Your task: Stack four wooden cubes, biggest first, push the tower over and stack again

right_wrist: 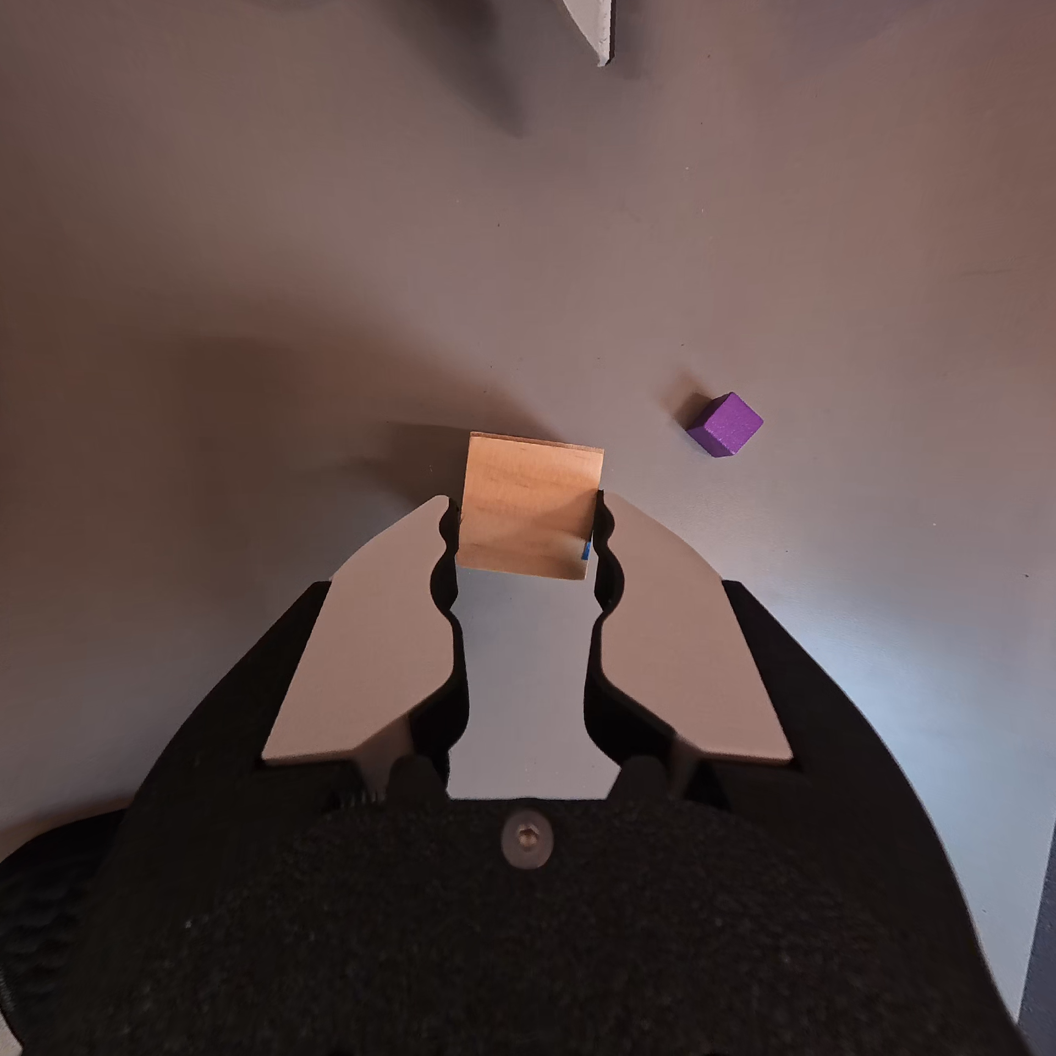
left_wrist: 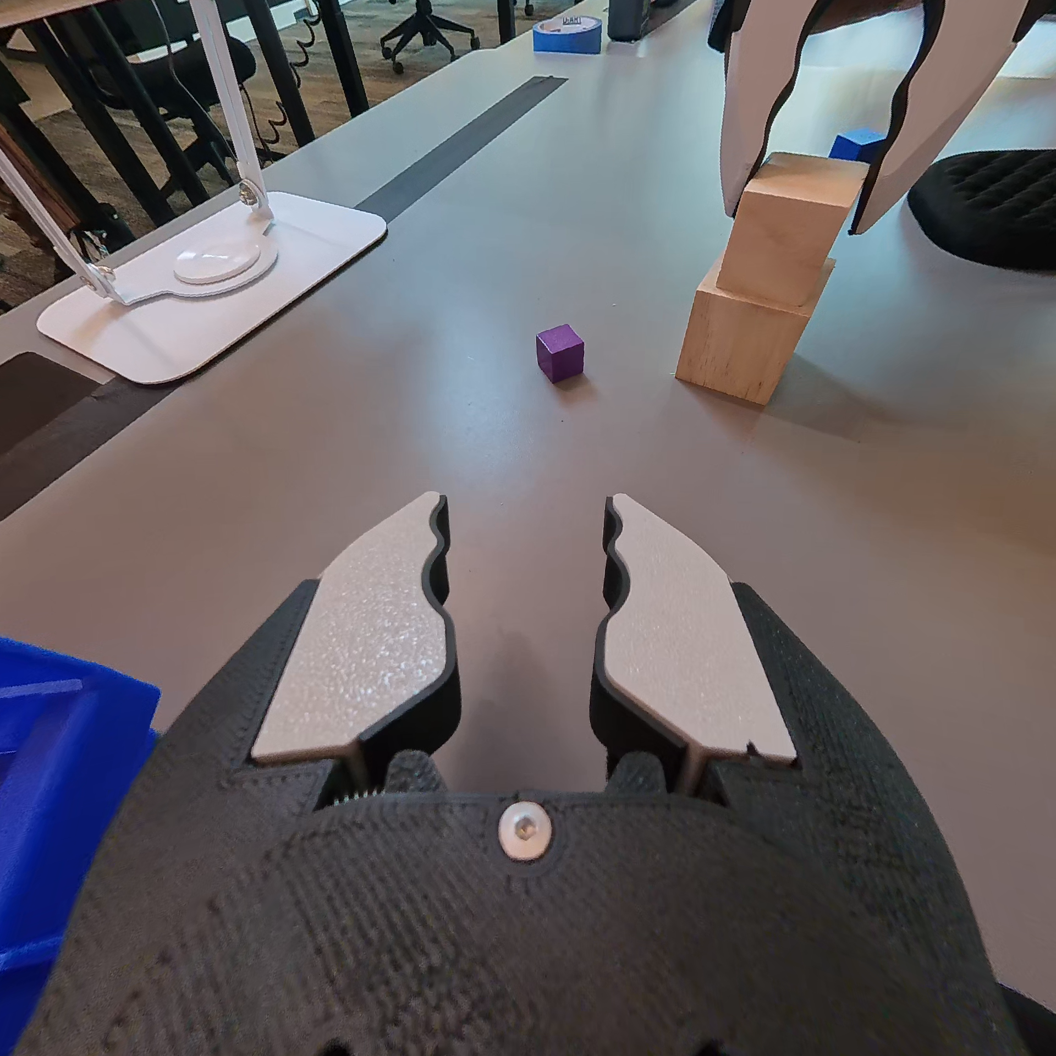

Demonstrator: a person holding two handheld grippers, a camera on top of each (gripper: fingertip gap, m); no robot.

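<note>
In the left wrist view a large wooden cube stands on the grey table, with a smaller wooden cube on top of it. My right gripper comes down from above and is shut on this upper cube, a pad on each side. The right wrist view looks straight down on the same cube between the right gripper's fingers. A small purple cube lies left of the stack; it also shows in the right wrist view. A blue cube sits behind the stack. My left gripper is open and empty, low over the table.
A white lamp base stands at the left, near the table's edge. A blue tape roll lies far back. A black mesh pad is at the right. A blue bin is at my near left. The gap from one gripper's tips to the other's is roughly 15 cm.
</note>
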